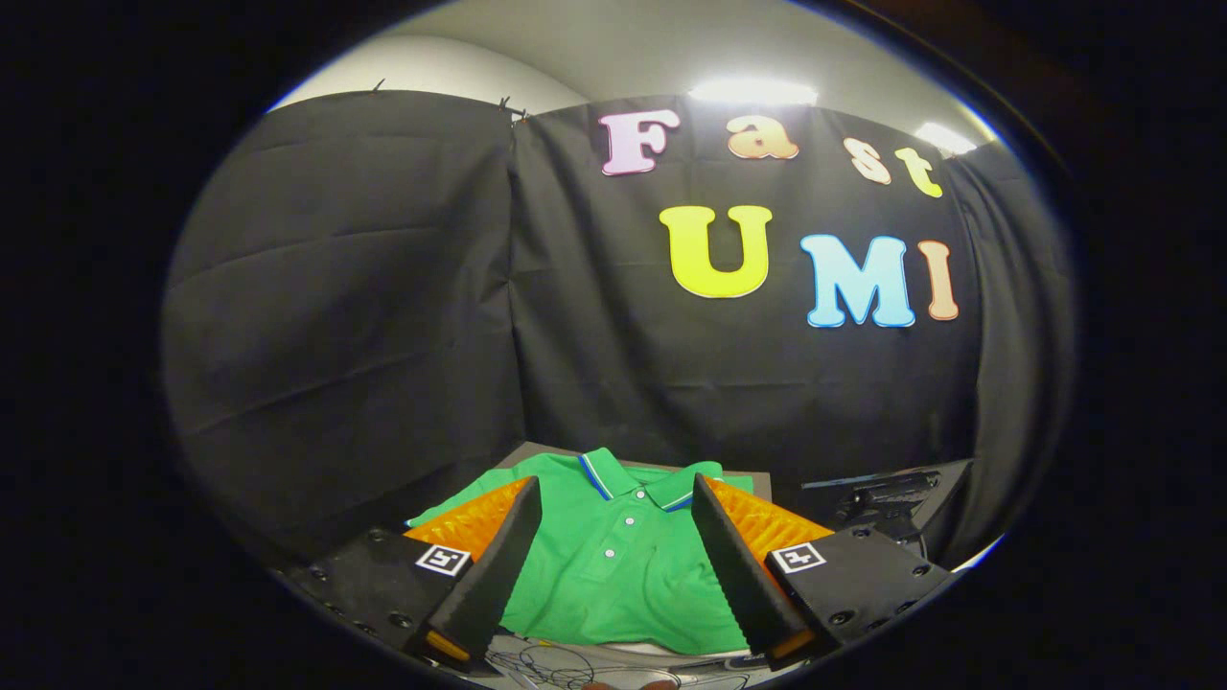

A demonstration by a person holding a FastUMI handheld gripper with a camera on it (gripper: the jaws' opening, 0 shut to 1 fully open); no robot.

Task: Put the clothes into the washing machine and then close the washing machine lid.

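Flanking green polo shirt, spread tool fingers.

Legible text on objects: none.

Only sign-like marks: two square coded tags, black pattern on a white field, both on the gripper.
- Left tag sits on the dark block at the base of the left finger.
- Right tag sits on the matching block at the base of the right finger.
- The patterns read as machine markers, not letters or numbers.

Gripper fingers stand wide apart, pressing on nothing. The green polo shirt lies between and just beyond them; any brand mark on it is too small to tell.
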